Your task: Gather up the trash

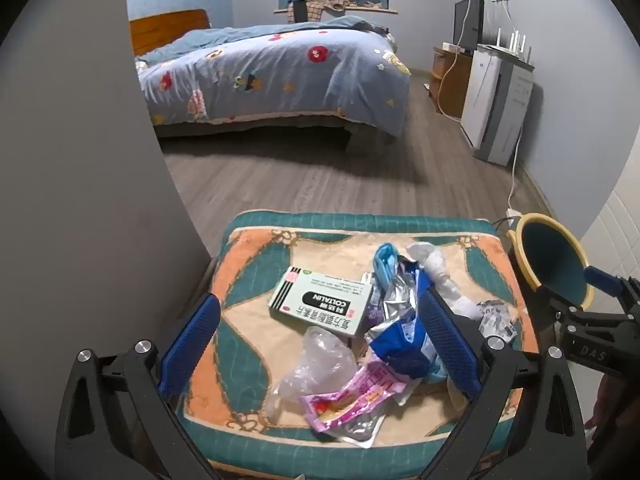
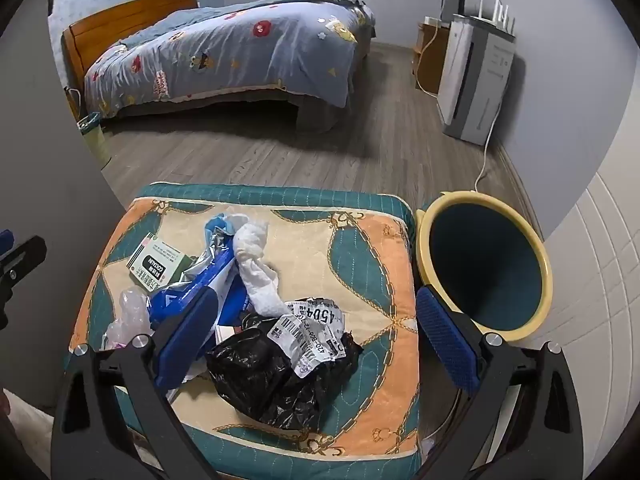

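Note:
A heap of trash lies on a teal and orange cushion (image 1: pixel 248 256) (image 2: pixel 360 248). It holds a white medicine box (image 1: pixel 320 304) (image 2: pixel 158 266), a clear plastic bag (image 1: pixel 316 364), a pink wrapper (image 1: pixel 352 400), a blue foil bag (image 1: pixel 400 336) (image 2: pixel 200 284), white tissue (image 1: pixel 436 268) (image 2: pixel 256 264) and a black bag with a torn label (image 2: pixel 276 380). My left gripper (image 1: pixel 320 340) hangs open above the box and wrappers. My right gripper (image 2: pixel 320 338) hangs open above the black bag. Neither holds anything. A teal bin with a yellow rim (image 1: pixel 556 264) (image 2: pixel 484 268) stands right of the cushion.
A grey wall (image 1: pixel 80 160) rises close on the left. Beyond the cushion is wood floor, then a bed (image 1: pixel 272 72) with a blue quilt. A white appliance (image 2: pixel 476 76) stands by the right wall, and its cable (image 2: pixel 486 160) runs down to the floor by the bin. A small green bin (image 2: pixel 94 136) stands beside the bed.

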Demonstrator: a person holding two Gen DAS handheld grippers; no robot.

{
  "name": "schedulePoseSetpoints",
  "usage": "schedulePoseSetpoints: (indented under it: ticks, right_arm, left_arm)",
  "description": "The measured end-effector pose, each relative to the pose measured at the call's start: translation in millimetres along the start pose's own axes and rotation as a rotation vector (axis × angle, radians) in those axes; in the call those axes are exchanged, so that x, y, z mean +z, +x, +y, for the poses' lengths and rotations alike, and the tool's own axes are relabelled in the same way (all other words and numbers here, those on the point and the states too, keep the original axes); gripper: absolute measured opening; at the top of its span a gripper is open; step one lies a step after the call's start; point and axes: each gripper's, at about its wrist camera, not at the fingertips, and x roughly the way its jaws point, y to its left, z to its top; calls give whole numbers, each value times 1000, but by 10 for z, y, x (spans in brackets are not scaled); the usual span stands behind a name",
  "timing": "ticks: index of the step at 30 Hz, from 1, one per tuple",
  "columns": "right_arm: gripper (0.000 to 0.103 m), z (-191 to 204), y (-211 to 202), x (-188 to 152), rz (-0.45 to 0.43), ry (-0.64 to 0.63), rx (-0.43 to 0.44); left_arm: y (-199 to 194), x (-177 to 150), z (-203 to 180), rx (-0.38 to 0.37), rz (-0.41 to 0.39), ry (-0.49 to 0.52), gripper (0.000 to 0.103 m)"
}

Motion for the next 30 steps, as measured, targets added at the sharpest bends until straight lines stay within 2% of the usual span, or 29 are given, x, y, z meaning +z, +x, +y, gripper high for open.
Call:
schedulePoseSetpoints:
  ticks: [4, 6, 8, 30]
  right_arm:
    - [97, 134, -9, 2, 16, -33, -18]
    - [97, 133, -9, 7, 17, -22, -5]
    - [97, -39, 13, -14, 15, 19, 24]
    - [97, 1, 66, -29, 36, 0, 8]
  left_arm:
    - [-9, 2, -5, -2, 5, -7, 98]
    - [-31, 5, 15, -9, 11, -11, 98]
    - [-5, 10, 14, -3, 9, -4, 98]
    - [16, -15, -28, 4, 8, 8, 98]
